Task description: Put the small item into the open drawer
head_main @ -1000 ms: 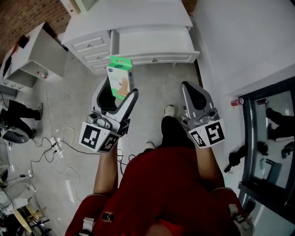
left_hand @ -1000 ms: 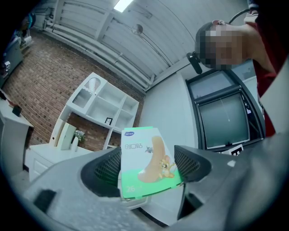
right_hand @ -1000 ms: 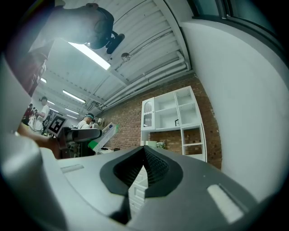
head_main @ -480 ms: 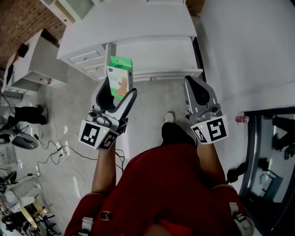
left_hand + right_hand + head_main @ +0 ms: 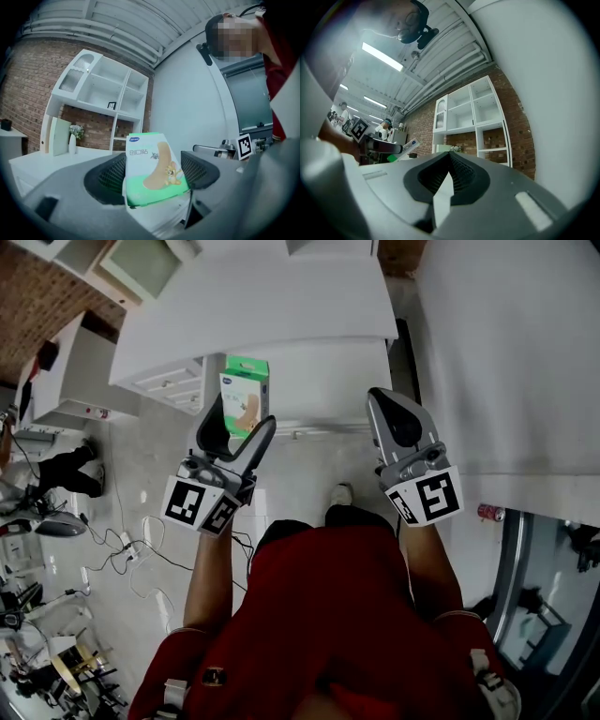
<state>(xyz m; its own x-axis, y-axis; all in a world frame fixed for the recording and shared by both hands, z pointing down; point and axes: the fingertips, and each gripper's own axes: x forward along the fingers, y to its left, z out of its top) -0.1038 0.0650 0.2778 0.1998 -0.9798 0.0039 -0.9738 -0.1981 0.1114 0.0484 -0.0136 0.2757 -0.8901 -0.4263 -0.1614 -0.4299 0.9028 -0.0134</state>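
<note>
Left gripper jaws clamped the small box upright, raised before the open drawer, probably ready for dropping in. Right gripper jaws pressed together, empty, held aside.

Industrial hall dressed as a home room: a ribbed metal ceiling hung with strip lights runs above a bare brick wall. In front of the wall stand a white open shelf unit, a vase of flowers and a white chest of drawers. Loose cables and a power strip trail across the grey concrete floor. Other people are seen in the background among further gear.
</note>
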